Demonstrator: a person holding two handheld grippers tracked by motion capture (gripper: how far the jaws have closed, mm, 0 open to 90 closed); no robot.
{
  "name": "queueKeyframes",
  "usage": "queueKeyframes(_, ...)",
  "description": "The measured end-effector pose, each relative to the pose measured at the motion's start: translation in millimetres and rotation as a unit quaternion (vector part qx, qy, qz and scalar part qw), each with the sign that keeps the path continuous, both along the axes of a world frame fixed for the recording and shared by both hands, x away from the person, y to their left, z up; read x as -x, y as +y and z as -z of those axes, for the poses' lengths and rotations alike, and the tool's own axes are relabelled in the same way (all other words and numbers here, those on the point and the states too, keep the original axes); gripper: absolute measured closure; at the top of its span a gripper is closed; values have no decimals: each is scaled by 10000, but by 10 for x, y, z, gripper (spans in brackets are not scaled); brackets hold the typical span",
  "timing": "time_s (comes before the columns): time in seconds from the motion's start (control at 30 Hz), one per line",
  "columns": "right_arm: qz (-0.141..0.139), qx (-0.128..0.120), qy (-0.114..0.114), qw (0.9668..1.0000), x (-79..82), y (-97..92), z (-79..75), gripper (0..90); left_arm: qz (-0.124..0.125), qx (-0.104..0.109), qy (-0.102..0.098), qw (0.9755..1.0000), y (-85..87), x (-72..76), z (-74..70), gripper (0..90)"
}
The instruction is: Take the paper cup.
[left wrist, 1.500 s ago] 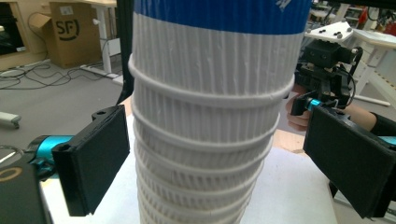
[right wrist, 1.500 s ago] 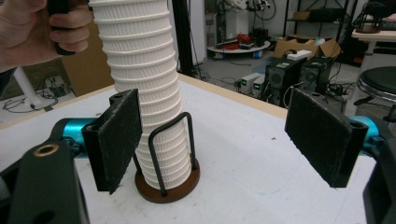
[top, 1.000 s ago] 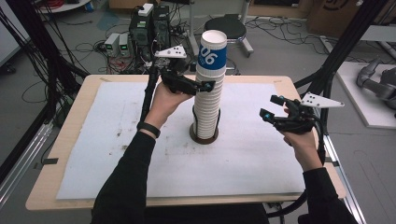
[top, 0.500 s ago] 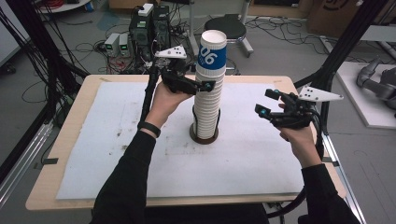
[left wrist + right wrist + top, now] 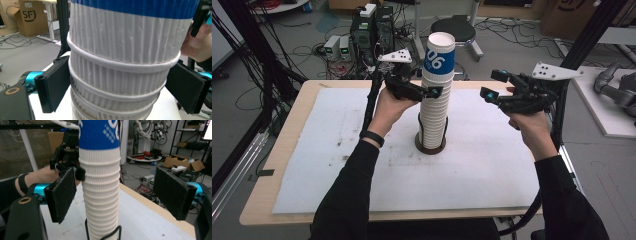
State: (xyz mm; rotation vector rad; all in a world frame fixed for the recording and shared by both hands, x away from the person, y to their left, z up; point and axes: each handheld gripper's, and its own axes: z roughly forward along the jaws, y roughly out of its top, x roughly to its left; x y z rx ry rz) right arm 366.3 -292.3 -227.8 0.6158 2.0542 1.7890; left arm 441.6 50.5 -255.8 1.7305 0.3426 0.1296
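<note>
A tall stack of white ribbed paper cups [image 5: 434, 115] stands in a dark round holder [image 5: 430, 147] at the middle of the table. The top cup [image 5: 440, 57] has a blue band with white numerals. My left gripper [image 5: 428, 89] reaches in from the left, high on the stack, just under the blue cup. Its jaws have just been closing, and in the left gripper view both black pads [image 5: 53, 85] press on the ribbed cups [image 5: 120, 75] between them. My right gripper [image 5: 492, 85] hovers open to the right of the stack, apart from it, its pads [image 5: 62, 195] wide.
A white mat [image 5: 337, 150] covers the wooden table [image 5: 262, 200]. Behind the table are a black stool [image 5: 454, 27], electronics boxes [image 5: 372, 25] and cables on the floor. Black frame poles [image 5: 584, 35] rise at the right, near the right hand.
The right hand has risen and shifted a little toward the upper part of the stack. The left gripper has stayed at the stack.
</note>
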Motion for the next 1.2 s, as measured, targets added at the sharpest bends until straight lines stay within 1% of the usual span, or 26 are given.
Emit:
queueKeyframes(0.07,-18,17,-25,10000,-35,57,-77,193,2,-3,-2,10000,1,-1,0,114)
queueKeyframes(0.1,-18,17,-25,10000,-35,57,-77,193,2,-3,-2,10000,1,-1,0,114)
queueKeyframes(0.17,-108,28,-50,9999,-83,170,-211,194,0,1,-4,10000,-1,2,0,114)
queueKeyframes(0.23,-146,-5,-89,9999,-109,231,-284,194,0,10,0,10000,-2,2,0,114)
queueKeyframes(0.27,-146,-5,-89,9999,-109,231,-284,194,0,10,0,10000,-2,2,0,114)
queueKeyframes(0.3,-172,3,-105,9998,-140,301,-371,194,-4,16,0,10000,-4,2,1,114)
queueKeyframes(0.33,-172,3,-105,9998,-140,301,-371,194,-4,16,0,10000,-4,2,1,114)
queueKeyframes(0.37,-210,-18,-119,9997,-172,365,-450,194,-2,13,11,10000,-4,5,0,114)
queueKeyframes(0.4,-222,-30,-104,9997,-189,399,-486,194,-2,13,11,10000,-4,5,0,114)
queueKeyframes(0.43,-231,-23,-109,9997,-203,431,-517,194,3,12,5,10000,-4,2,1,114)
queueKeyframes(0.47,-231,-23,-109,9997,-203,431,-517,194,3,12,5,10000,-4,2,1,114)
queueKeyframes(0.5,-246,23,-103,9996,-229,497,-580,194,2,10,4,10000,-4,2,1,114)
queueKeyframes(0.63,-302,76,-85,9995,-279,622,-681,194,3,8,-3,10000,-8,2,1,114)
queueKeyframes(0.87,-267,135,-10,9996,-394,790,-766,194,7,12,-5,10000,-8,-3,3,114)
queueKeyframes(0.9,-267,135,-10,9996,-394,790,-766,194,7,12,-5,10000,-8,-3,3,114)
queueKeyframes(0.93,-271,132,47,9995,-424,837,-778,194,6,10,1,10000,-7,-2,3,114)
queueKeyframes(1.03,-287,129,105,9994,-458,893,-785,194,11,23,8,10000,-10,-3,4,114)
queueKeyframes(1.13,-275,171,140,9994,-495,954,-788,199,10,17,5,10000,-7,-3,4,114)
queueKeyframes(1.17,-270,191,186,9993,-501,973,-788,199,10,17,5,10000,-7,-3,4,114)
queueKeyframes(1.2,-297,203,176,9992,-510,988,-787,204,9,22,8,10000,-7,-4,3,114)
